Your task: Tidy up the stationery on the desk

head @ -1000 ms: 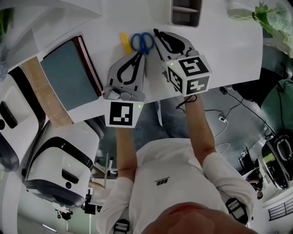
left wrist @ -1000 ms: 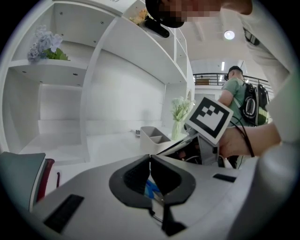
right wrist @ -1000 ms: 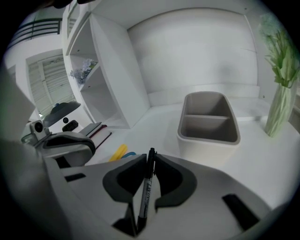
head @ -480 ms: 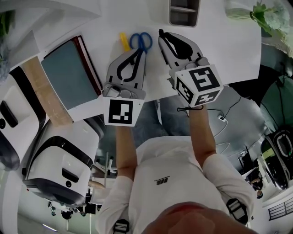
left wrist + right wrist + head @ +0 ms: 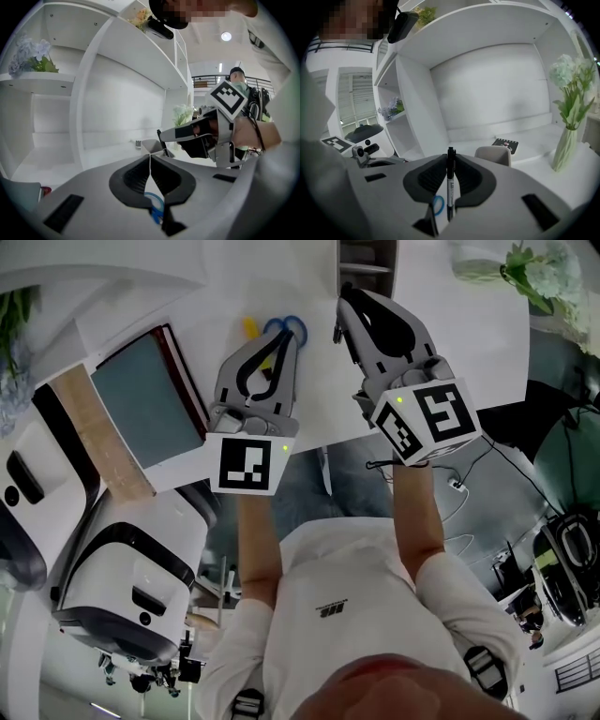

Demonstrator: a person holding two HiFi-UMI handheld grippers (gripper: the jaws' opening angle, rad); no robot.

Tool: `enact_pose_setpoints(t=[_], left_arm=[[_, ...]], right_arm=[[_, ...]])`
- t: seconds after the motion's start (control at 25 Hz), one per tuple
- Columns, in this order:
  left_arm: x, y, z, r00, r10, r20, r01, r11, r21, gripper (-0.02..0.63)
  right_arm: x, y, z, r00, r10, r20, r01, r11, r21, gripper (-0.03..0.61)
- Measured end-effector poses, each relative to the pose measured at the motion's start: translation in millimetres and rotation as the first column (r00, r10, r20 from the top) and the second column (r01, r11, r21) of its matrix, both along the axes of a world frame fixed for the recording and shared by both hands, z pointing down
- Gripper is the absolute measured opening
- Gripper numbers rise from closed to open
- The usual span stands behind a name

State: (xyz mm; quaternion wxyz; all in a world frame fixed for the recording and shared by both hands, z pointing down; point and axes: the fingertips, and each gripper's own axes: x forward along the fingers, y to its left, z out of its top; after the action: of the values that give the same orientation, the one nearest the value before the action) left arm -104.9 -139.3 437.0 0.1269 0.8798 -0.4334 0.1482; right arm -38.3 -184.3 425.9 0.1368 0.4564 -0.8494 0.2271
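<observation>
Since a second ago the right gripper (image 5: 344, 298) has lifted toward top centre, forearm outstretched, jaws clamped on an upright slim white marker pen with black cap (image 5: 450, 185). Left gripper (image 5: 284, 334), centre: jaws together, empty. Beyond it, blue-handled scissors (image 5: 296, 326) lie flat on the white desk (image 5: 487, 343).

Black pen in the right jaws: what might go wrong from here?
The black pen is pinched only near one end by the right gripper's jaws, so it could swivel or slip out. The grey holder ahead has a small opening; the pen might miss or knock it. The flower vase stands nearby and could be bumped.
</observation>
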Motion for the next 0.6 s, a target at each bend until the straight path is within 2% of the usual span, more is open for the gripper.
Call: enact_pose_setpoints(t=[0.6], left_arm=[[27, -25, -16, 0.999, 0.026, -0.019, -0.026, 0.999, 0.032, 0.0]], right_arm=[[30, -43, -55, 0.992, 0.1, 0.073, -0.11, 0.983, 0.15, 0.029]])
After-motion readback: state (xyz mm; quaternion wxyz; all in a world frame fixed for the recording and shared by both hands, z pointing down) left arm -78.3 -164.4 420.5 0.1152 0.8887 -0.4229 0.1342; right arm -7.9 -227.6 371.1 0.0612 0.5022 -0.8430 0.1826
